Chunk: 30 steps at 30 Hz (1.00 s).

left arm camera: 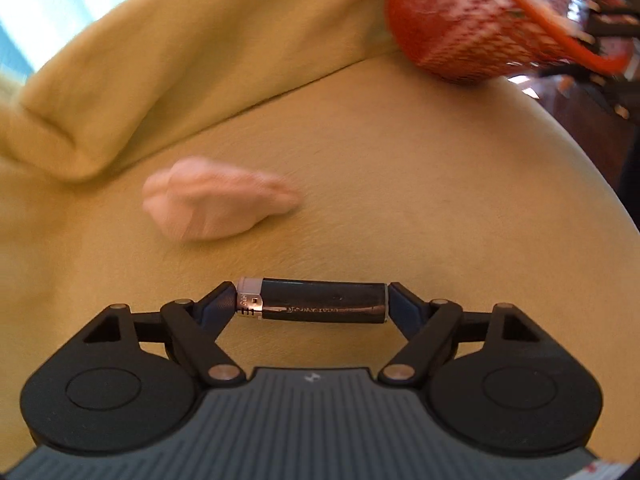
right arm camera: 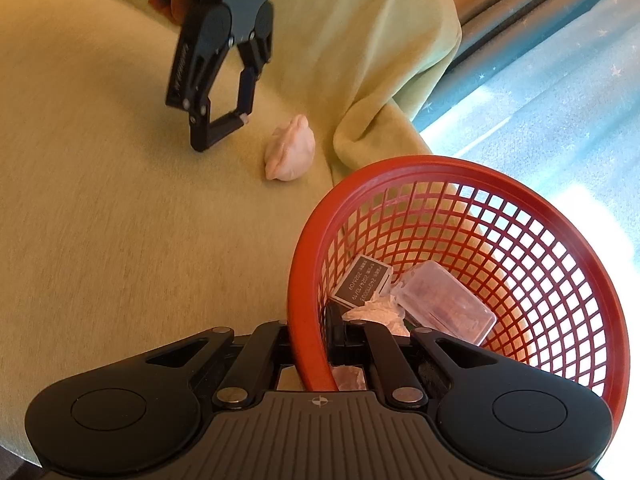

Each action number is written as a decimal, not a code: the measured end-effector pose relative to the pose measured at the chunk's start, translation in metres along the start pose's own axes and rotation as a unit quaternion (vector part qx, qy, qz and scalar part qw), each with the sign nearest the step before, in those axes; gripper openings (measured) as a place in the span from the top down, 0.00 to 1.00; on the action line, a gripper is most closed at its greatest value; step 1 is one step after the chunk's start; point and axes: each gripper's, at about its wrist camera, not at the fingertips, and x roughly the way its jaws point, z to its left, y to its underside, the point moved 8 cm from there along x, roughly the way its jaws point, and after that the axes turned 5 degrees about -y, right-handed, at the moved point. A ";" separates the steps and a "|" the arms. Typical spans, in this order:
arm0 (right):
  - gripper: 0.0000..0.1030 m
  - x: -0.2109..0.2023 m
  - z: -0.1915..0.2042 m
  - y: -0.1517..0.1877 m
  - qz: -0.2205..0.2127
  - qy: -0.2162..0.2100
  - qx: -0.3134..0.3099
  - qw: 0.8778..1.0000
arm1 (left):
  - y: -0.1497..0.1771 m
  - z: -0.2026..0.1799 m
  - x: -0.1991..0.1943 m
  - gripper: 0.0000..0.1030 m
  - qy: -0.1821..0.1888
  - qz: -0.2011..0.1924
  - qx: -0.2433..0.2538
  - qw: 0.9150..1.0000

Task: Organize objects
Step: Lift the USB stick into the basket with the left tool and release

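My left gripper (left arm camera: 310,304) is shut on a black lighter (left arm camera: 320,305) with a silver and white head, held end to end between its fingertips above the yellow-green cushion; it also shows in the right wrist view (right arm camera: 220,130). A crumpled pink tissue (left arm camera: 216,204) lies on the cushion ahead of it, also seen from the right wrist (right arm camera: 290,152). My right gripper (right arm camera: 308,354) is shut on the rim of a red mesh basket (right arm camera: 560,216), which appears at the top right in the left wrist view (left arm camera: 460,28). The basket holds a dark box (right arm camera: 362,284), a clear plastic case (right arm camera: 444,304) and crumpled tissue (right arm camera: 378,312).
A yellow-green blanket (left arm camera: 192,56) is bunched along the back of the cushion (right arm camera: 100,208). A bright window with a curtain (right arm camera: 560,92) lies beyond the cushion on the right. Dark furniture (left arm camera: 592,128) stands past the cushion's edge.
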 end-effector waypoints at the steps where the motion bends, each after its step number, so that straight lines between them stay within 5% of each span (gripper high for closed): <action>1: 0.99 0.000 0.000 0.000 -0.001 -0.001 -0.001 1.000 | -0.006 -0.007 -0.012 0.24 0.009 -0.012 0.014 1.000; 8: 0.99 -0.001 0.001 0.003 -0.004 -0.003 -0.009 1.000 | -0.080 -0.056 -0.104 0.24 0.034 -0.110 0.132 0.985; 13: 0.99 -0.001 0.003 0.005 -0.007 -0.004 -0.017 1.000 | -0.135 -0.075 -0.137 0.24 0.039 -0.150 0.174 0.973; 30: 0.99 -0.001 0.002 0.007 -0.010 -0.019 -0.037 0.999 | -0.210 -0.126 -0.102 0.23 0.085 -0.182 0.256 0.945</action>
